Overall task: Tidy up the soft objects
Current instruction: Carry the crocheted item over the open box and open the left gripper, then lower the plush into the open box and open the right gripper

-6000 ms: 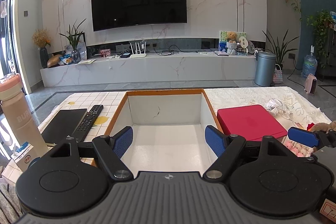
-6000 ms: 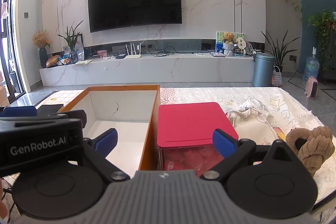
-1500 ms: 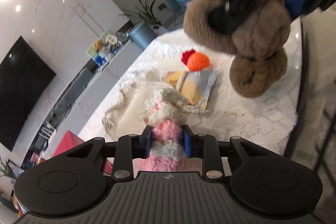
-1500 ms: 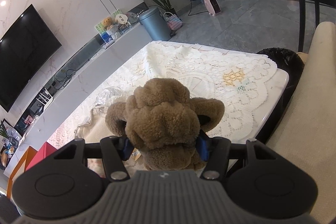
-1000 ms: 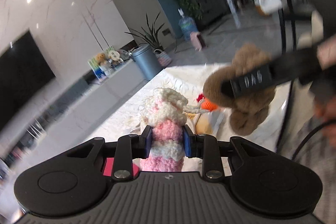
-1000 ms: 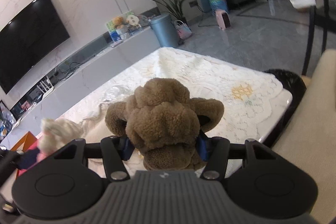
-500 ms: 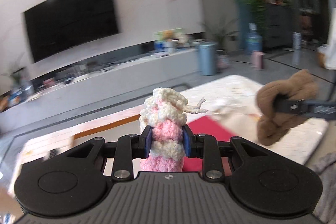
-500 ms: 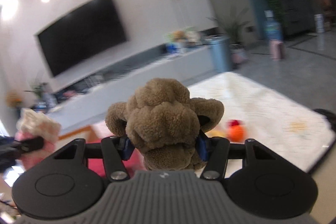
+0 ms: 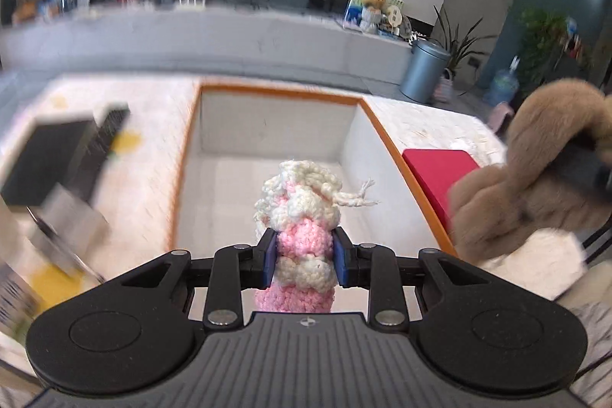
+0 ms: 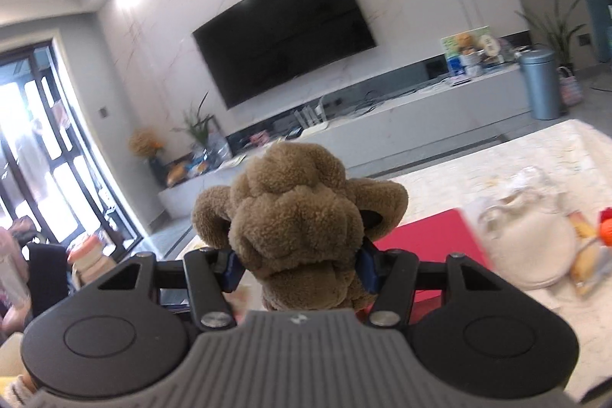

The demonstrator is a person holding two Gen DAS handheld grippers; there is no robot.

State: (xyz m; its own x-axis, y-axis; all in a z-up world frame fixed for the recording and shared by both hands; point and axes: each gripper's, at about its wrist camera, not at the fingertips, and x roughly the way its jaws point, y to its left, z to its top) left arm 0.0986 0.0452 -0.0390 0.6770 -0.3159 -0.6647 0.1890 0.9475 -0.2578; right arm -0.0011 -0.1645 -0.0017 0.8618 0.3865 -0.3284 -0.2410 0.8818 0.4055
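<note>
My left gripper (image 9: 305, 259) is shut on a pink and cream crochet toy (image 9: 302, 217) and holds it above the near end of an open white bin with an orange rim (image 9: 283, 90). My right gripper (image 10: 298, 264) is shut on a brown plush toy (image 10: 298, 217), held up in the air. That plush also shows in the left wrist view (image 9: 535, 174), to the right of the bin, above the red box.
A red-lidded box (image 9: 440, 165) stands right of the bin. A black notebook (image 9: 42, 163) and a remote (image 9: 107, 129) lie to its left. A white cloth bag (image 10: 528, 239), a snack packet (image 10: 585, 262) and an orange toy (image 10: 606, 230) lie on the lace tablecloth.
Both grippers have swung left from the table's right end with their toys. The left one now tilts down over the bin; the right one points up toward the TV wall.
</note>
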